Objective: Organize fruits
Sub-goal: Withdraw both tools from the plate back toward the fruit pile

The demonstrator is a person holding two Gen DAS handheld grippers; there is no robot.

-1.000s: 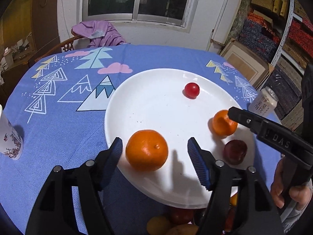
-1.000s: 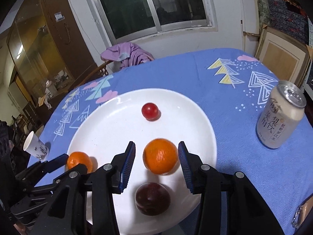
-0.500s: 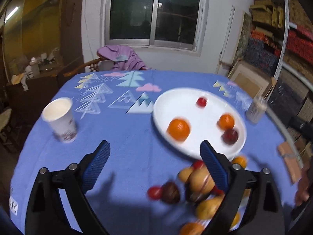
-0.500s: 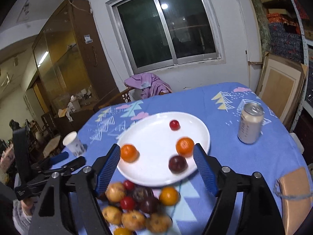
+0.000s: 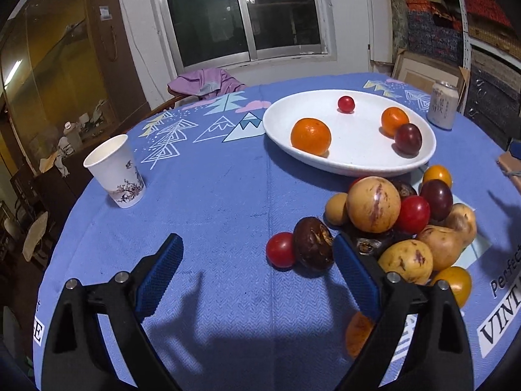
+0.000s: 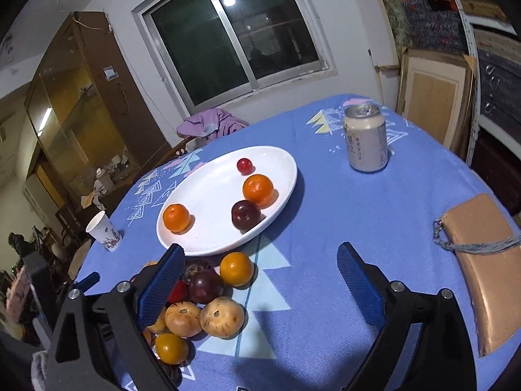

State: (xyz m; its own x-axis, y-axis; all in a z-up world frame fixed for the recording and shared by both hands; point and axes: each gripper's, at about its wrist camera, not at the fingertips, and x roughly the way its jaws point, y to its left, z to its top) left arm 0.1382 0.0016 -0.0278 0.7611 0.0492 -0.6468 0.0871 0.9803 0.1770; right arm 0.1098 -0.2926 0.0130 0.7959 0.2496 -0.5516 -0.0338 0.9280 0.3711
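- Left gripper (image 5: 257, 257) spread wide, empty; right gripper (image 6: 260, 272) opening, empty.
- Red tomato (image 5: 280, 249), lower centre: probably soft, smooth, rolls; pinch gently across its middle.

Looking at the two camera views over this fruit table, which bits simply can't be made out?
- Left wrist view: an orange fruit is half hidden behind the left gripper's right finger.
- Right wrist view: the fruit pile's left side sits behind the right gripper's left finger.
- Left wrist view: tablecloth lettering is cut off by the picture's edge.
- Both views: the can's print is too small to read.
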